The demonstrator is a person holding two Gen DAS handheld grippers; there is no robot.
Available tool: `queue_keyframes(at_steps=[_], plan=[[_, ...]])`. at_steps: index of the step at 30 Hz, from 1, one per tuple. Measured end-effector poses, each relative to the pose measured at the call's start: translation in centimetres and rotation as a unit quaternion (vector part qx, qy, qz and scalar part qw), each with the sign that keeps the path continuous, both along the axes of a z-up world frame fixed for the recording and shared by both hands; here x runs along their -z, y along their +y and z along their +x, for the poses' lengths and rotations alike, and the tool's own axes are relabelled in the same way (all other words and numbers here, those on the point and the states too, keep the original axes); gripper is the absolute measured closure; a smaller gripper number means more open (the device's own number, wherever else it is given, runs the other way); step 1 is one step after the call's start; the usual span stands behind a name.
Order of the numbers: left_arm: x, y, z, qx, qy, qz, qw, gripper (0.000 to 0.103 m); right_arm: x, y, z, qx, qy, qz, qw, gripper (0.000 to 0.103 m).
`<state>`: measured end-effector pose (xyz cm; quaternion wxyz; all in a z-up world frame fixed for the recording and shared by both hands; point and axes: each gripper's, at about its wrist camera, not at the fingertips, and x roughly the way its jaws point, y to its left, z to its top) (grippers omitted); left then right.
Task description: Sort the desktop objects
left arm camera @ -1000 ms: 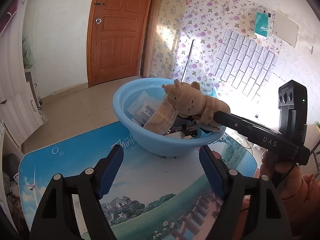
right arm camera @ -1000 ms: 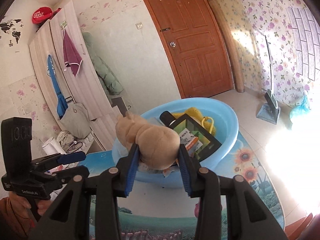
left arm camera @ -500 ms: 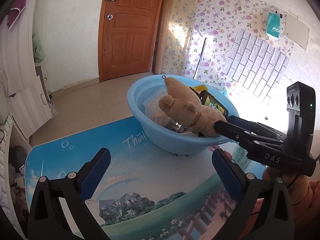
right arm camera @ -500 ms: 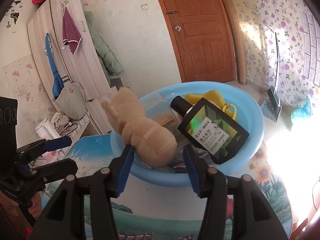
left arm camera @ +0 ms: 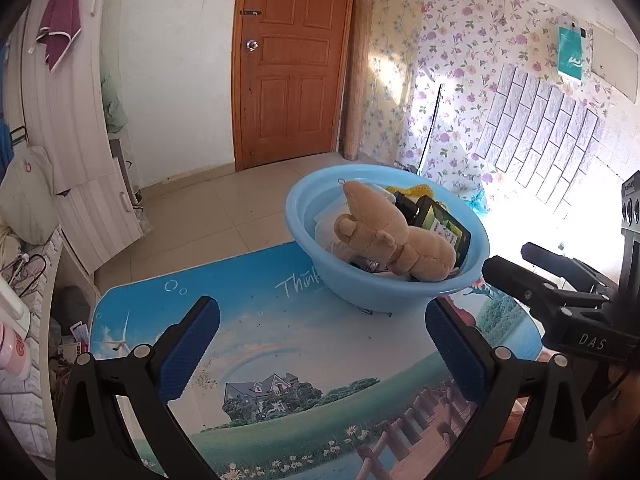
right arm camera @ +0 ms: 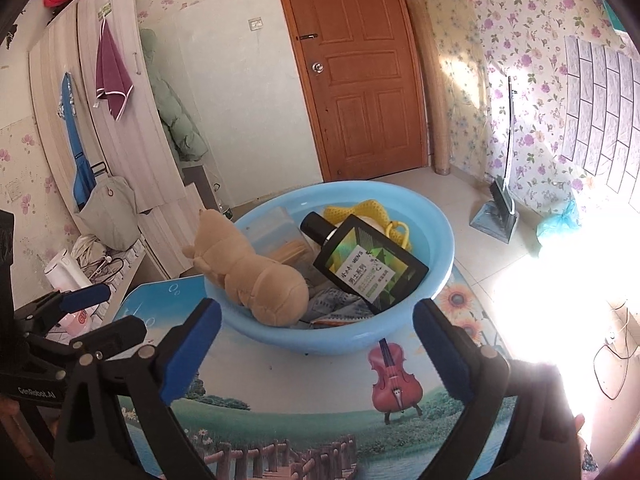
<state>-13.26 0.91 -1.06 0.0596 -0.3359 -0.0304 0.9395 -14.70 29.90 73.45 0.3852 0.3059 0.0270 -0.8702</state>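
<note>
A: We're looking across a sunlit room, brown wooden door (left arm camera: 288, 60) at the back, floral wallpaper (left arm camera: 460, 72) to one side, and a table (left arm camera: 256, 344) with a printed landscape top under us.

B: And on the far part of that table sits the light blue basin (right arm camera: 432, 248). We see it well filled: a tan plush toy (right arm camera: 256, 276) lies on its side inside, rump toward us, head up near the far-left rim.

A: Just beside the toy, we've got a black bottle with a green label (right arm camera: 368, 264), leaning tilted across the basin. Behind it something yellow and knitted (right arm camera: 360, 212), and a clear plastic box (right arm camera: 276, 224) at the back.

B: Now the tools. Our right gripper (right arm camera: 316, 344) hangs in front of the basin, its jaws spreading apart at this moment, blue pads well clear of the toy. Nothing between them but table.

A: Agreed, the toy rests in the basin on its own. From the left camera we see the same plush (left arm camera: 392, 240) lying against the near-right rim of the basin (left arm camera: 304, 208).

B: And our left gripper (left arm camera: 320, 340) stands wide apart too, over bare tabletop, holding nothing. A violin picture (right arm camera: 394, 376) shows on the table between the right pads.
</note>
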Motion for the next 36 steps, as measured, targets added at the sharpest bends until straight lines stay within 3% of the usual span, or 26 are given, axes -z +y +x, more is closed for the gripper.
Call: queue_keyframes(at_steps=[11, 15, 21, 36], plan=[[-1.1, -0.5, 2.7, -0.024, -0.010, -0.017, 0.9995, 0.000, -1.9, 0.6, 3.2, -0.012, 0.018, 0.004, 1.000, 0.004], [-1.0, -0.6, 3.7, -0.045, -0.014, -0.043, 0.9979, 0.000, -2.3, 0.5, 3.9, -0.010, 0.017, 0.008, 1.000, 0.004], [-2.1, -2.3, 5.2, -0.061, -0.007, -0.002, 0.9981, 0.000, -2.6, 0.3, 4.5, -0.012, 0.011, 0.006, 1.000, 0.004], [-1.6, -2.6, 6.4, -0.065, -0.003, -0.010, 0.9979, 0.000, -2.8, 0.3, 5.9, -0.018, 0.013, 0.009, 1.000, 0.004]])
